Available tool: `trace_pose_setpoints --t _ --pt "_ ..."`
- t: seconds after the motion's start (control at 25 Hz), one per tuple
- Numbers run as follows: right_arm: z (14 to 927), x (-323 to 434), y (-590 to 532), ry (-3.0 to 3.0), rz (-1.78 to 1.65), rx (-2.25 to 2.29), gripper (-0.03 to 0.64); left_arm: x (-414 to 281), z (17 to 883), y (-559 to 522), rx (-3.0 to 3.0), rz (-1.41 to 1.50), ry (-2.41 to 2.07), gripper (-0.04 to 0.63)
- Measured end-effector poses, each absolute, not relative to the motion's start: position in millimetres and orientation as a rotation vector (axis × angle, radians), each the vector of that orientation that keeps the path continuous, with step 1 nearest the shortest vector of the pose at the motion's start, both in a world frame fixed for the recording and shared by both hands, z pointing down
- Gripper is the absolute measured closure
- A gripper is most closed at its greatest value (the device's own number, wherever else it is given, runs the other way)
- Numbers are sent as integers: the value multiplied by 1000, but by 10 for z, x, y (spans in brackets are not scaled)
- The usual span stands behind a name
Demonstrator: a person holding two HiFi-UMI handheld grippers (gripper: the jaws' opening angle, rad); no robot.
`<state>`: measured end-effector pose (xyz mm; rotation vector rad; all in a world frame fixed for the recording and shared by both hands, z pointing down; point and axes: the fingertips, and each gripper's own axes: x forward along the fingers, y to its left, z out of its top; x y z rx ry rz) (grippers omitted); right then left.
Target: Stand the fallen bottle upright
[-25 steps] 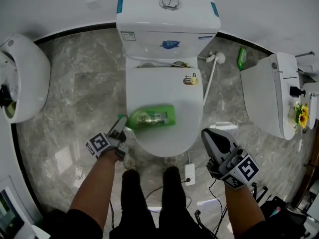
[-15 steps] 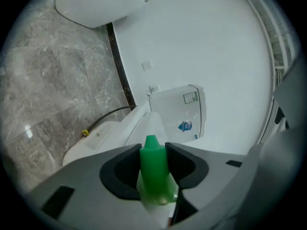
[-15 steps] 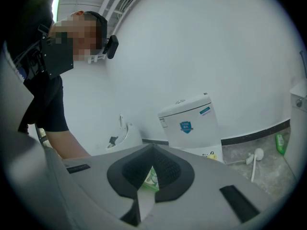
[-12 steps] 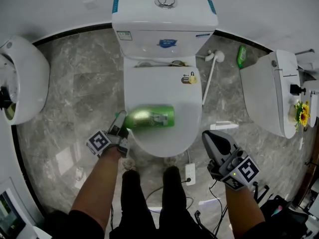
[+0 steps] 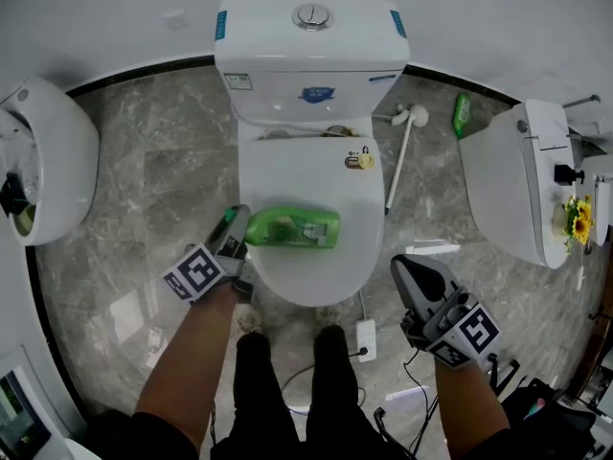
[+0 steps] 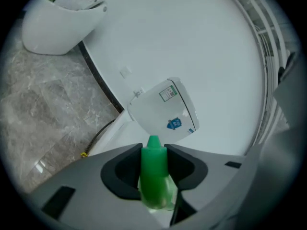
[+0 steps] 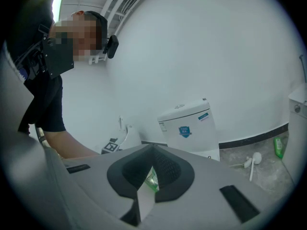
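On the front half of the toilet lid (image 5: 308,175), a green bottle (image 5: 295,228) on its side, lengthwise across the lid, base toward the lid's right edge, cap (image 6: 153,169) at the lid's left edge. Clamped on that cap from both sides by the left gripper (image 5: 236,228), jaws having just been closing, nozzle tip poking out past the pads. Cannot tell whether the bottle's body rests on the lid or hangs just above it.

Off the lid's front right corner, well apart from the bottle, the right gripper (image 5: 412,274), jaws together at the tips, nothing between them.

Behind the bottle, bare lid as far as a small yellow object (image 5: 360,159) near the lid's rear right edge. Beyond the lid's rear edge, the cistern (image 5: 306,46), rising like a wall.

Left of the lid, open marble floor (image 5: 163,171) up to a white fixture (image 5: 48,161) far off. Right of the lid, tighter: a toilet brush (image 5: 402,151) slanting just beside the lid's right edge, a green container (image 5: 462,113) farther back, a second white toilet (image 5: 508,180) well apart.

In front of the lid's front edge, the person's legs (image 5: 287,381) and a socket block (image 5: 365,333) with cables on the floor.
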<state>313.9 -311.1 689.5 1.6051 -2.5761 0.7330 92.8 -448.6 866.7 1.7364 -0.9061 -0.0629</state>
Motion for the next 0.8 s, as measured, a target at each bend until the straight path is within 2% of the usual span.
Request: trace_pose_setpoints --t 0.48,0.8 --pt "6686 3362 -2983 -2579 710 1656 606 1566 7839 -4642 2206 202 -861 428" --pt "6574 3550 -2866 -2576 695 1701 606 2171 7391 -4378 2604 444 -707 428"
